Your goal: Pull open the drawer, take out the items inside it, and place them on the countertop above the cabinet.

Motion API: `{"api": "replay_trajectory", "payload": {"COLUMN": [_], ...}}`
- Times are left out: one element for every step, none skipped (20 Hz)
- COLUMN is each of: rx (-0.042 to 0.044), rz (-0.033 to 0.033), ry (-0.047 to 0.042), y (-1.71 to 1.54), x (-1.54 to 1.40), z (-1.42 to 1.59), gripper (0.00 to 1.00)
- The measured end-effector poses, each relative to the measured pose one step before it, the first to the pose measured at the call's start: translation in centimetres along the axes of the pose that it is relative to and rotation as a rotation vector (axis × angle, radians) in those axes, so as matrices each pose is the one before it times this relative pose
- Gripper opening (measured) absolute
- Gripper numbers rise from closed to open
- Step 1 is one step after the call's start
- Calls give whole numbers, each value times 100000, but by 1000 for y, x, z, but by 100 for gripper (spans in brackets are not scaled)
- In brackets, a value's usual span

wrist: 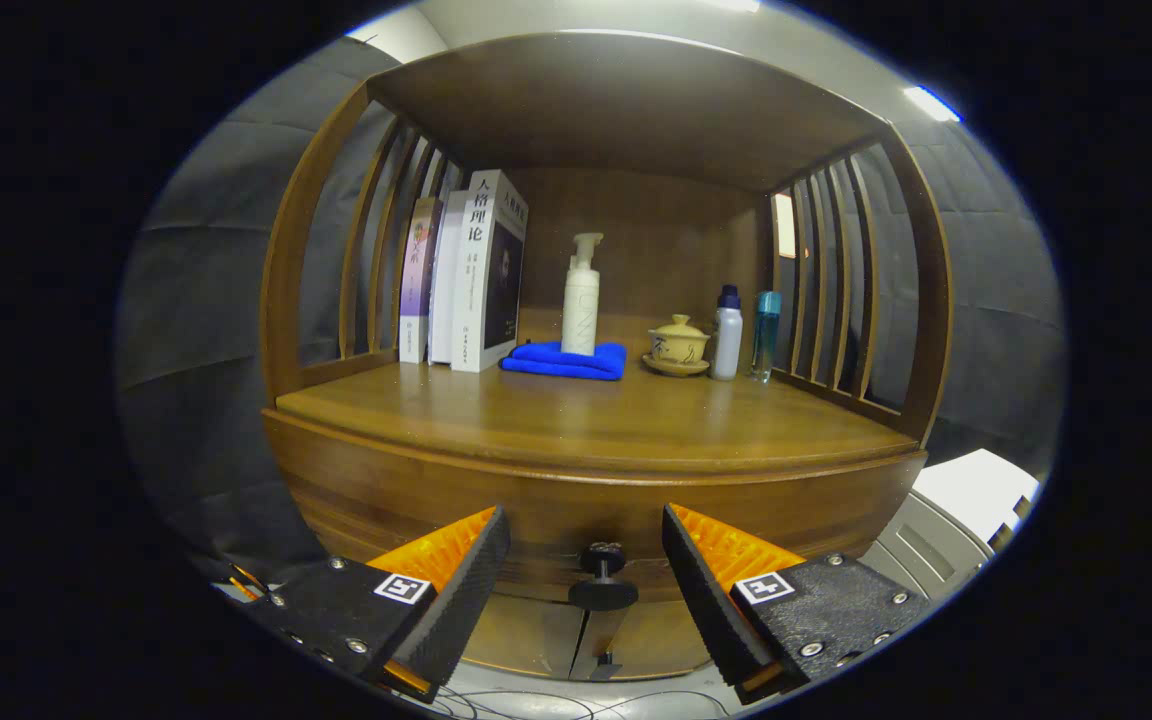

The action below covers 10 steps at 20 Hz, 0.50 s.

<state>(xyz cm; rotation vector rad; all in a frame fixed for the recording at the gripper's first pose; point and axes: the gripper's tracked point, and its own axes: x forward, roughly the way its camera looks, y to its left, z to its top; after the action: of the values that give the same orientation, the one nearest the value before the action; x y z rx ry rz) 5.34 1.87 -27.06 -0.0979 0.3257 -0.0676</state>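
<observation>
The gripper (pixel 586 580) sits low in the frame with its jaws spread wide and holding nothing. The dark drawer knob (pixel 602 580) stands in the gap between them, touching neither finger. It juts from the curved wooden drawer front (pixel 556 500) that runs across the lower middle of the frame; the drawer looks fully shut, so whatever it holds is hidden.

Above the drawer front, across the centre of the frame, lies the bench (pixel 576 420), the cabinet's top where the items are meant to end up. At its back, left of centre, a row of books (pixel 466 275) stands upright. Near the middle a white pump bottle (pixel 582 295) stands on a folded blue cloth (pixel 566 360). To the right of centre are a lidded teacup (pixel 678 345) on its saucer, a small white bottle (pixel 727 335) and a slim blue bottle (pixel 765 335), close together. The front part of the bench is bare wood.

By my reading, the task is at its first step: lining up on the knob, with nothing opened yet. The next move calls for easing forward until the knob's stem sits squarely between the fingers, closing the jaws on it, then pulling straight back without slipping off.
</observation>
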Motion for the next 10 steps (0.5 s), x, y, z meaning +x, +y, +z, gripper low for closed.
{"api": "replay_trajectory", "payload": {"rx": [-493, -139, 496, 875, 706, 427, 263, 32, -120, -441], "rz": [-355, -90, 920, 626, -581, -579, -303, -182, -76, -444], "ry": [689, 587, 636, 278, 537, 531, 606, 451, 321, 494], "y": [-129, -24, 186, 93, -109, -280, -232, -65, -71, -172], "x": [273, 117, 207, 121, 203, 67, 134, 37, 72, 85], "z": [-269, -269, -454, -230, -248, -231, -410, -248, -346, -227], "gripper": [95, 95, 95, 95, 95, 95, 94, 92, 91, 89]}}
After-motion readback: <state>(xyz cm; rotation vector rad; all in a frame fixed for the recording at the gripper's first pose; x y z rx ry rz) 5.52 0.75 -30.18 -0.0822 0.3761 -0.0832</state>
